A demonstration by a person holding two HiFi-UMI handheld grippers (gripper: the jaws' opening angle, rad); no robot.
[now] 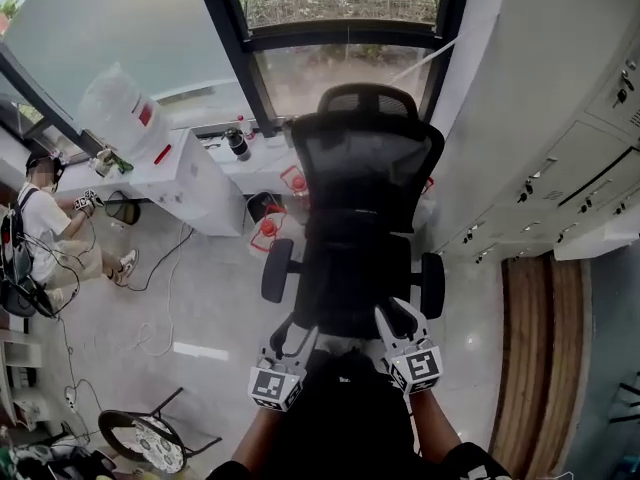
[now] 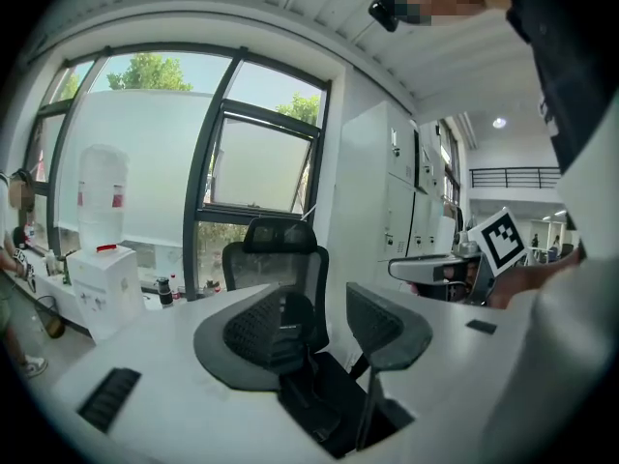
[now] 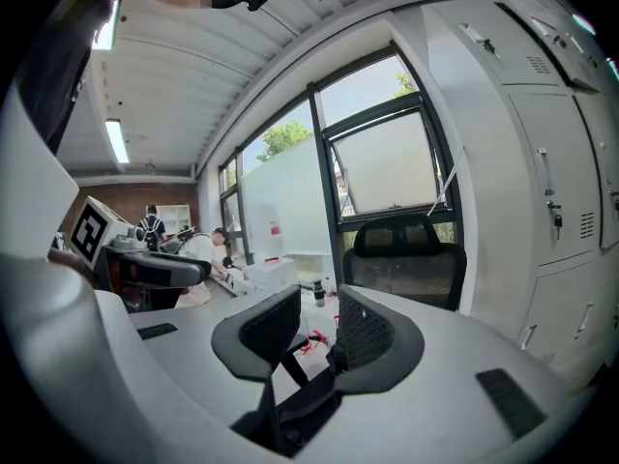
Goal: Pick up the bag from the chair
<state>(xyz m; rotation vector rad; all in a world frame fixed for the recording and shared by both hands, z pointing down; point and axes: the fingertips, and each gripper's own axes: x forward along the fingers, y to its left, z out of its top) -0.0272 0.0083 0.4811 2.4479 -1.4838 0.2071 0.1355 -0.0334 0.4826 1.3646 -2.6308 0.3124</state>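
Bag (image 1: 350,248): dark shape on chair (image 1: 365,163) seat, barely distinct.
Handling: probably soft, light; take hold near its top.
Your left claw (image 2: 324,303): wide open, empty, facing chair.
Your right claw (image 3: 317,303): narrower gap, empty.

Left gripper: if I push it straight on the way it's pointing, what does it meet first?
Most likely the black office chair, dead ahead between the open jaws of the left gripper. Nothing shows in between, though depth is hard to judge.
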